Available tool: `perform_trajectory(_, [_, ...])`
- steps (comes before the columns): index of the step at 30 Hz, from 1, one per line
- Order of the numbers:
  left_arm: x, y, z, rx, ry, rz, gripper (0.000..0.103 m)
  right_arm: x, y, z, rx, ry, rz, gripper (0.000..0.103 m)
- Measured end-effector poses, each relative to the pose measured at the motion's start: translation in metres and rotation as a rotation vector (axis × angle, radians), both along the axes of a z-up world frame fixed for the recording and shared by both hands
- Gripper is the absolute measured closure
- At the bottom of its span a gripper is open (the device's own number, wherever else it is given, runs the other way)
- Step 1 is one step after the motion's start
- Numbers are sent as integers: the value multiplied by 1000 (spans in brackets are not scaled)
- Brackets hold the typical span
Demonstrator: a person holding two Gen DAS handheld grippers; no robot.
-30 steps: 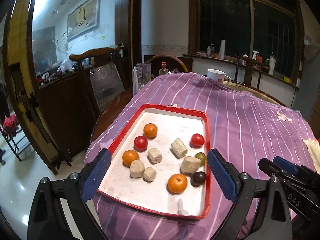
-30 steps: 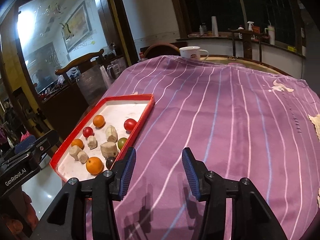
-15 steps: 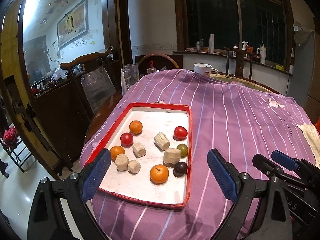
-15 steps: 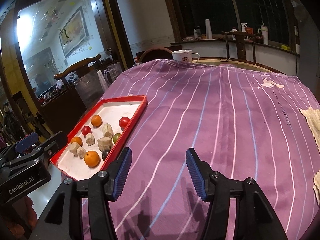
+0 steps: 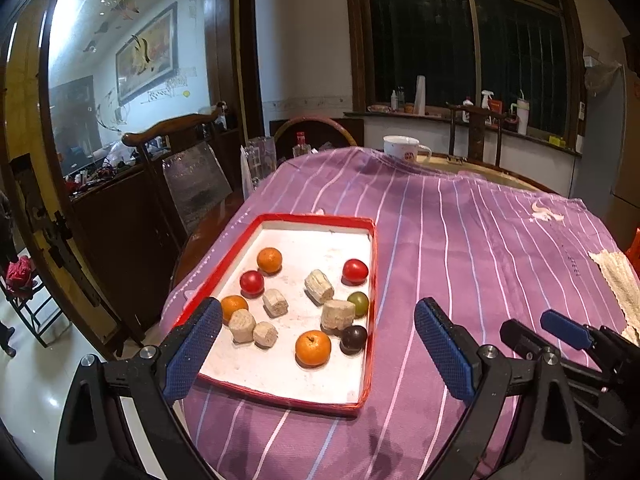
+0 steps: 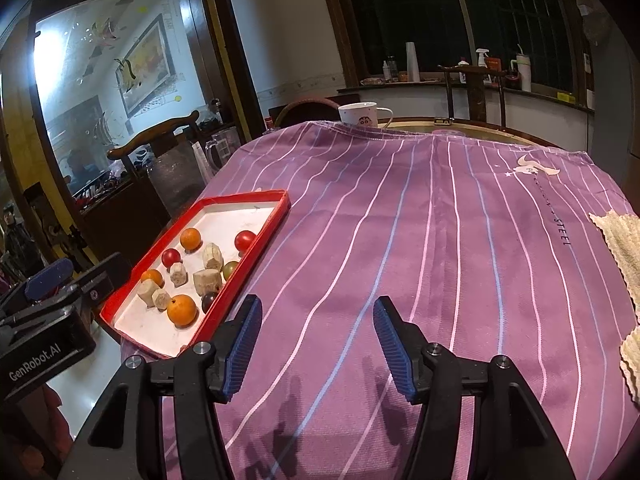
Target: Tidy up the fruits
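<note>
Both views now sit further back from the red tray [image 5: 372, 264] than a second ago, so more striped purple cloth [image 6: 420, 240] shows around it. Left claw [image 5: 318, 346]: jaws wide apart, nothing between the pads, hovering over the tray's near end. Right claw [image 6: 316, 340]: jaws opening, nothing between them, only bare cloth beneath.

Tray lies on the tabletop's left side, its left rim close to the tabletop edge where the cloth drops off toward a wooden chair [image 5: 176, 128]. Inside, on the white floor:
- three oranges: far left [image 5: 269, 260], near left [image 5: 234, 307], near centre [image 5: 313, 348]
- two red tomatoes: one left [image 5: 252, 282], one by the right rim [image 5: 355, 271]
- green fruit [image 5: 359, 303] and dark plum-like fruit [image 5: 353, 339], both just beside the right rim
- five pale cut chunks [image 5: 319, 286] scattered between the fruits

Far third and near strip of the tray floor are bare.

Right of the tray the cloth is open across to a pale knitted cloth [image 6: 618, 240] at the right edge. White mug [image 6: 358, 114] stands at the far end, beyond the cloth's far hem.
</note>
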State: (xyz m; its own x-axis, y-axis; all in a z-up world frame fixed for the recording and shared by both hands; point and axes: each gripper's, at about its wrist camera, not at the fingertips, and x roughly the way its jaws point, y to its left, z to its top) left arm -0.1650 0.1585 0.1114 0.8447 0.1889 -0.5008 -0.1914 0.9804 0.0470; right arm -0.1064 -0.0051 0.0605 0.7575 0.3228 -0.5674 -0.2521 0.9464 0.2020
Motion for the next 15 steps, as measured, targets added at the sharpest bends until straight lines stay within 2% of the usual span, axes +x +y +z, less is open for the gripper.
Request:
perform_trajectory(3, [-10, 2, 6, 7, -68, 31, 6, -3, 3, 1, -9, -15, 5, 40])
perform_trajectory(5, [-18, 5, 11, 2, -129, 51, 0, -5, 5, 1, -15, -27, 8, 40])
perform_trajectory(10, [-38, 13, 25, -8, -270, 85, 0, -7, 9, 3, -29, -48, 15, 39])
perform_trajectory(15, [-41, 18, 25, -20, -293, 68, 0, -7, 14, 2, -35, -57, 32, 39])
